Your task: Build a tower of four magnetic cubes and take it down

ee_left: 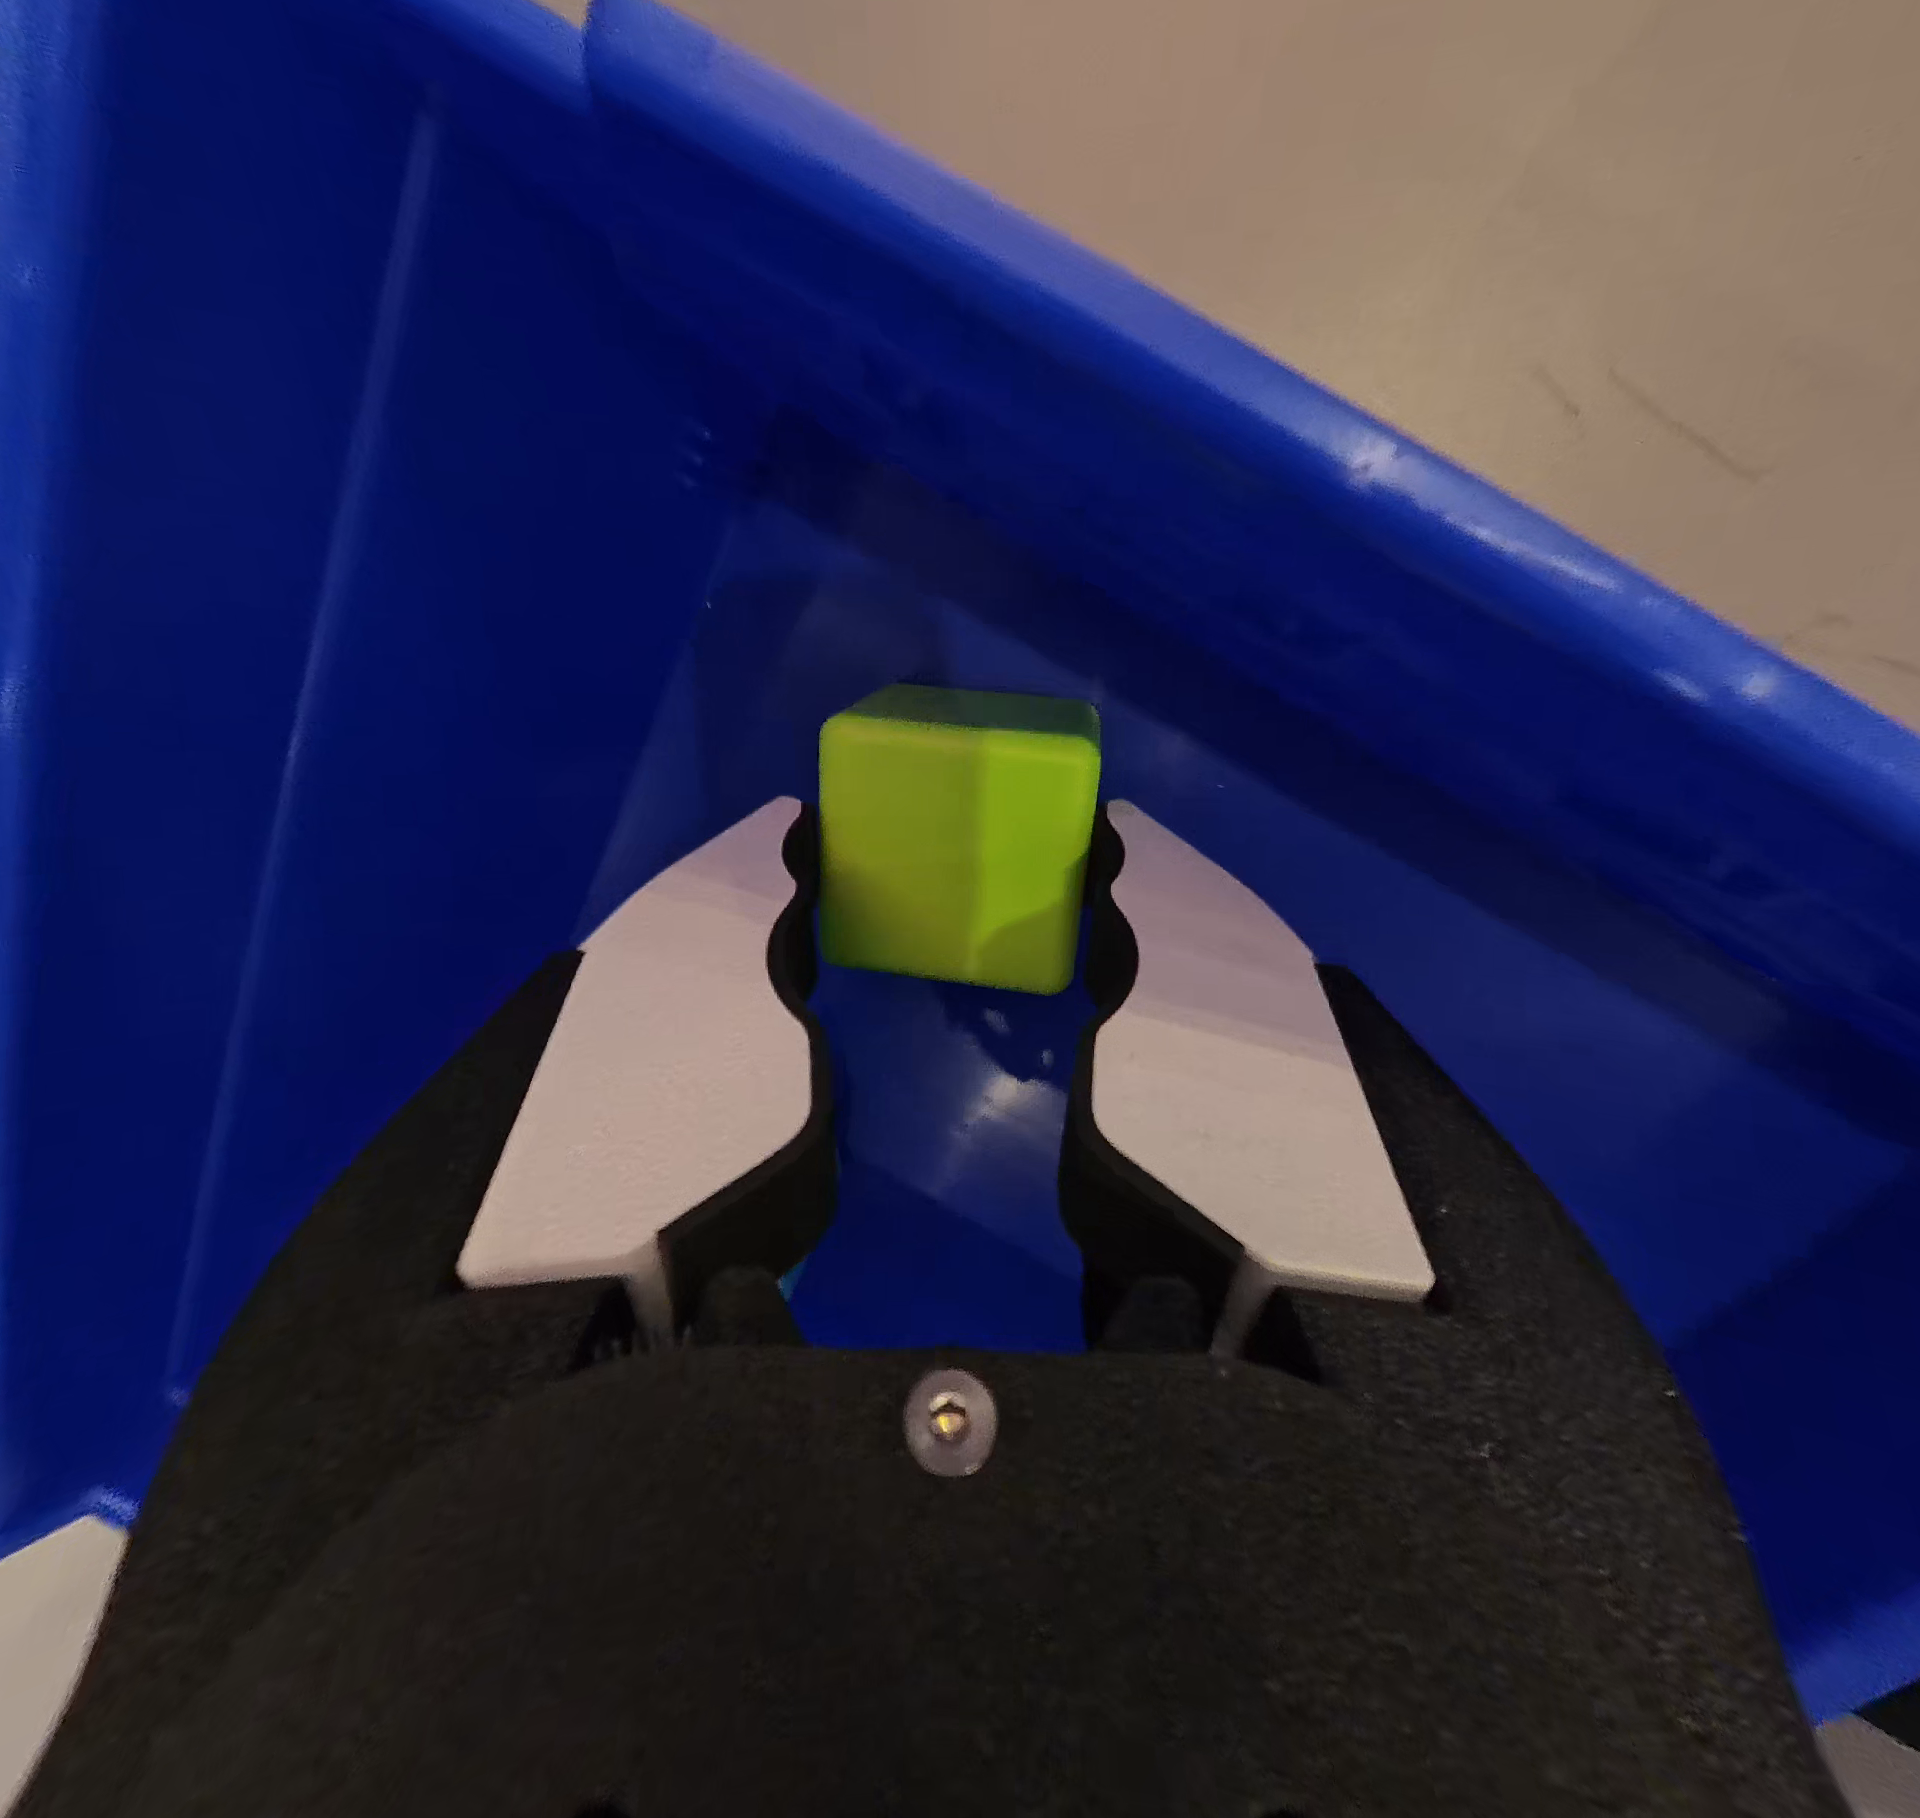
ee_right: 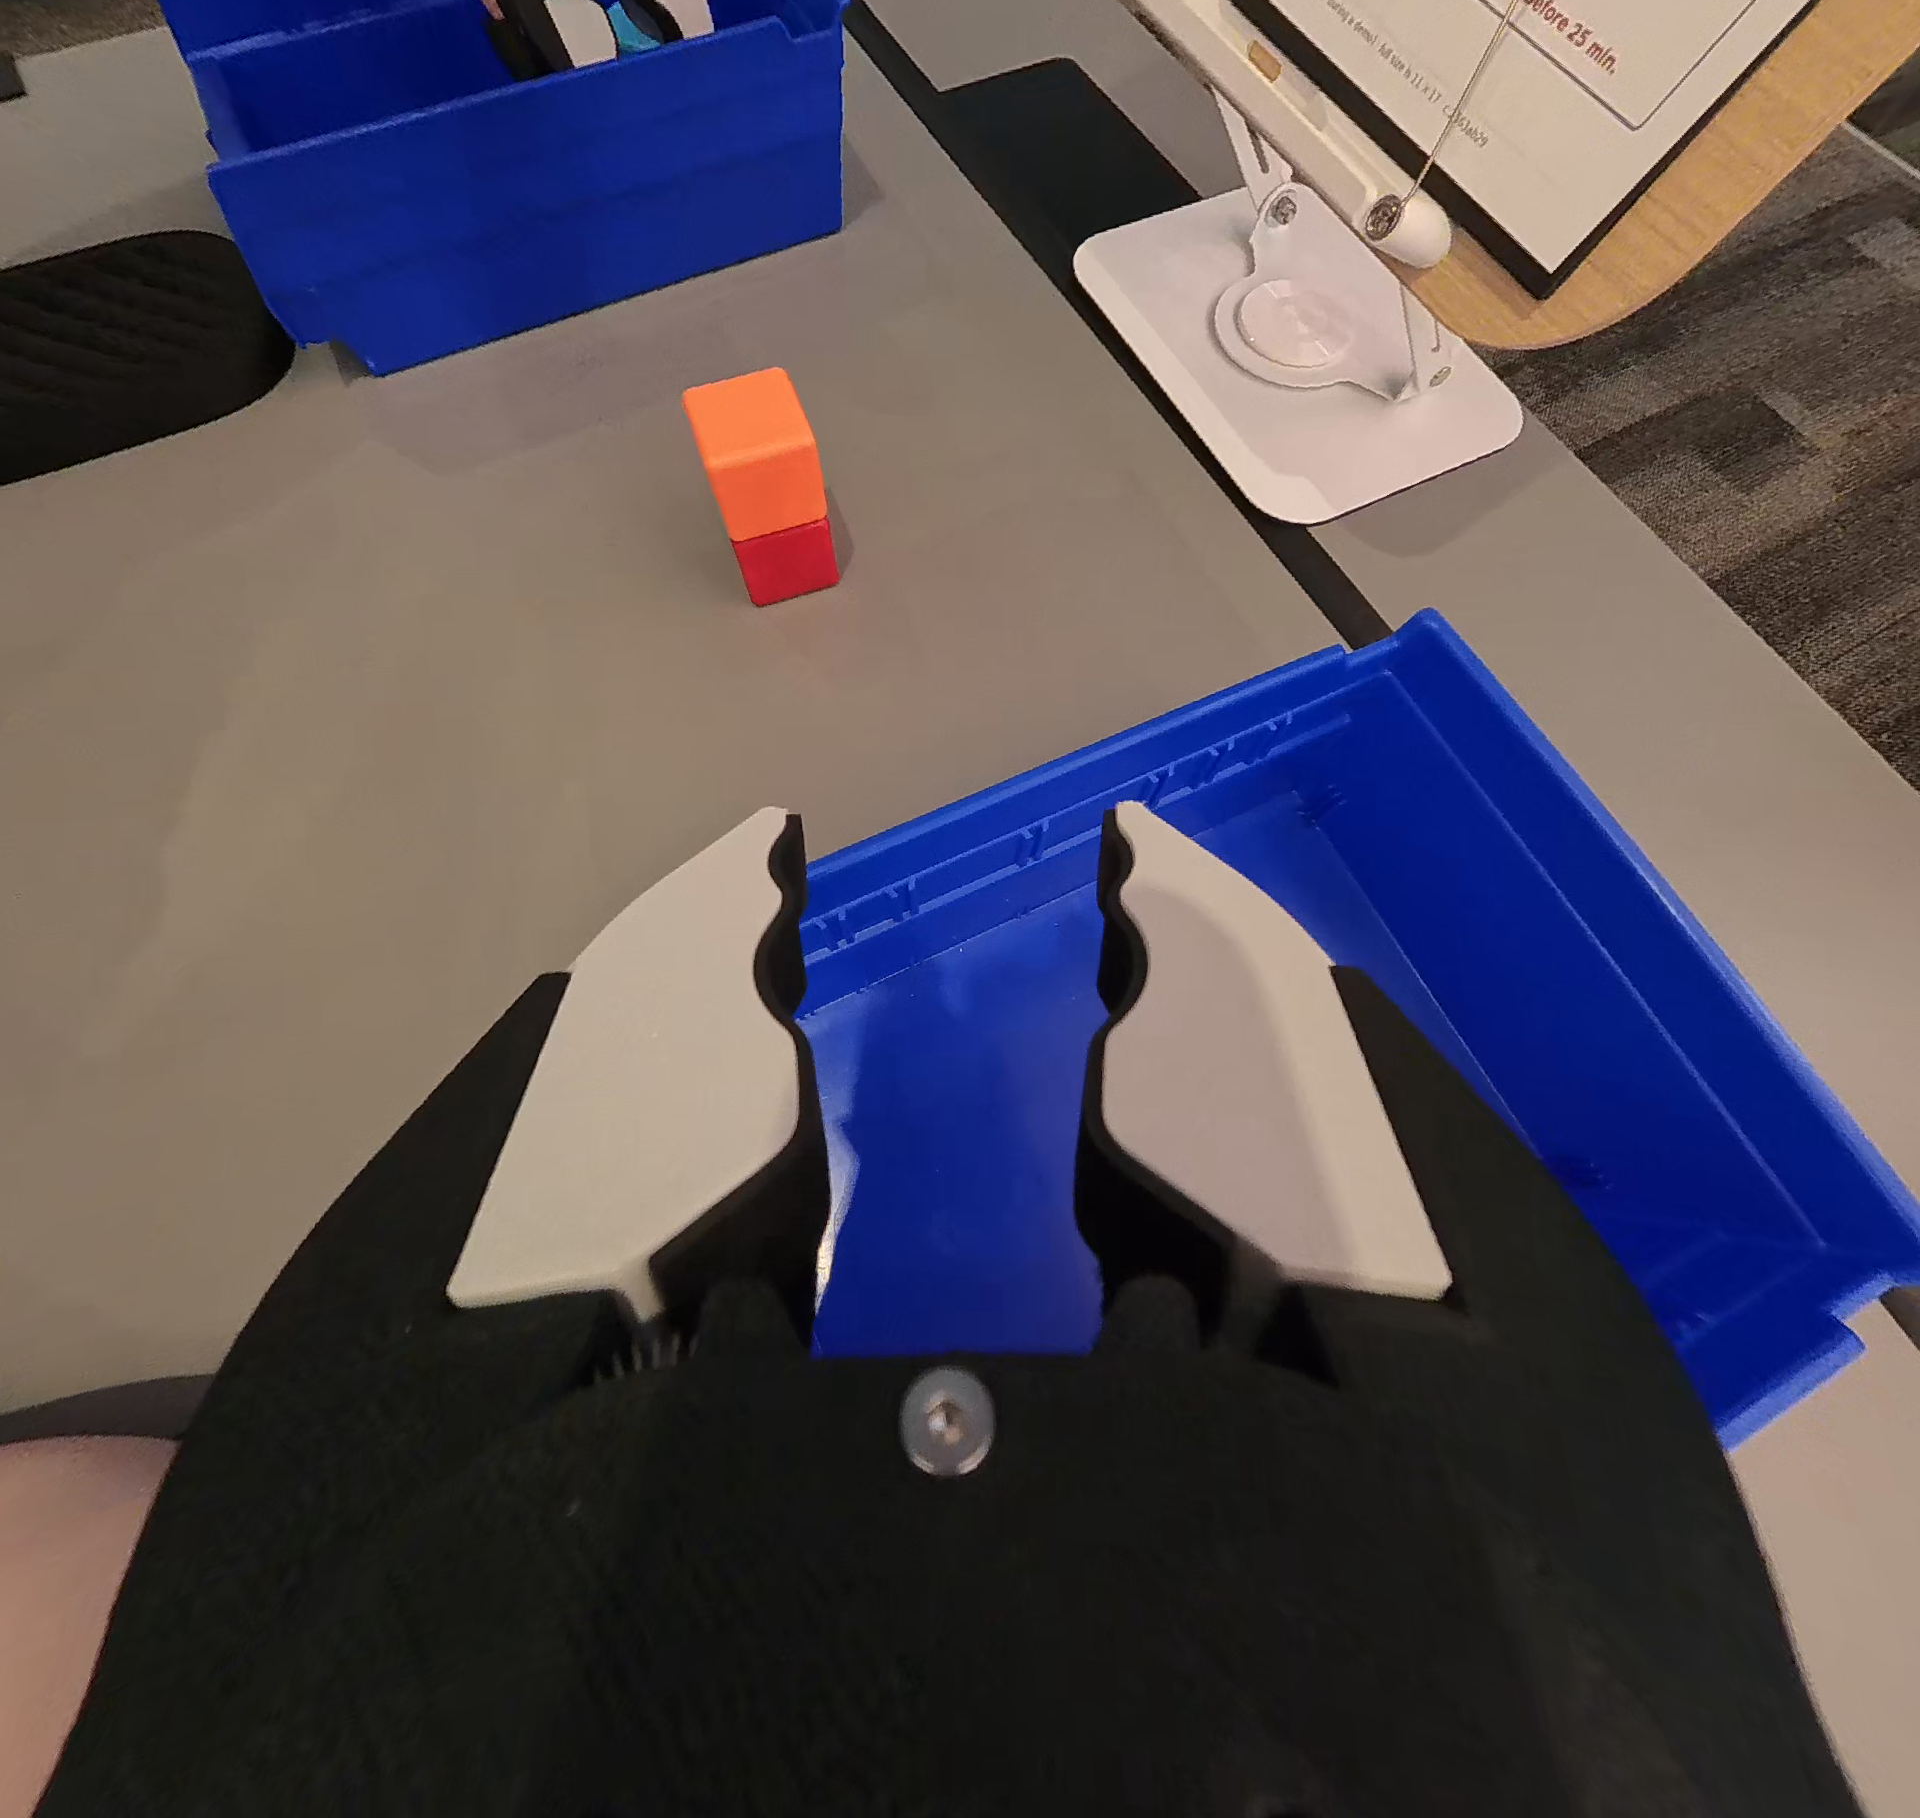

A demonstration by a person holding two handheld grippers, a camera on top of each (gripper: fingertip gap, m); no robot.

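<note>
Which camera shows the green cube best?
The left wrist view: the green cube fills the middle, pinched in the left tongs. The right wrist view hides it inside the far blue bin.

Three cubes: green [ee_left: 958, 849], orange [ee_right: 750, 449], red [ee_right: 787, 561]; two blue bins [ee_right: 540, 199] [ee_right: 1558, 937].

Glossy plastic bin [ee_left: 1143, 397], matt cube [ee_left: 956, 849]
</note>
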